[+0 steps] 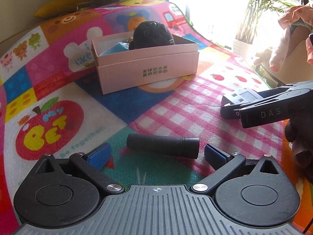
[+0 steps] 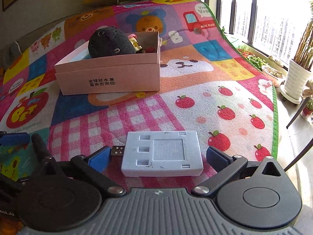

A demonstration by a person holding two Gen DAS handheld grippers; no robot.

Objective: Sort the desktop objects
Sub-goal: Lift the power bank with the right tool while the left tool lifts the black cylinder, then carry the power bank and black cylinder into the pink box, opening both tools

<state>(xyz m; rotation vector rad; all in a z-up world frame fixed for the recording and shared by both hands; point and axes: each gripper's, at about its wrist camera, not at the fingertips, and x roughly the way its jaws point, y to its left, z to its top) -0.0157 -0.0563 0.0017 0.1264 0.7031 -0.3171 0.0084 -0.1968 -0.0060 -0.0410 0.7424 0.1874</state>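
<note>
Evidently both tongs gape empty: left tongs (image 1: pixel 157 153) straddle the black cylindrical tube (image 1: pixel 162 143), which may roll away; right tongs (image 2: pixel 157 156) bracket the pale grey USB box (image 2: pixel 162 153), whose protruding plug could snag.

A black cylinder (image 1: pixel 163 146) lies on its side on the colourful play mat (image 1: pixel 58 78). A pale grey flat USB device (image 2: pixel 162 153) lies flat nearby, plug pointing left. Farther back, an open pink box (image 2: pixel 109 76) holds a black plush toy (image 2: pixel 109 43) and small trinkets.

Pink box (image 2: pixel 109 74); blk plush (image 2: pixel 109 43); blk tube (image 1: pixel 162 145); grey USB device (image 2: pixel 162 152).
</note>
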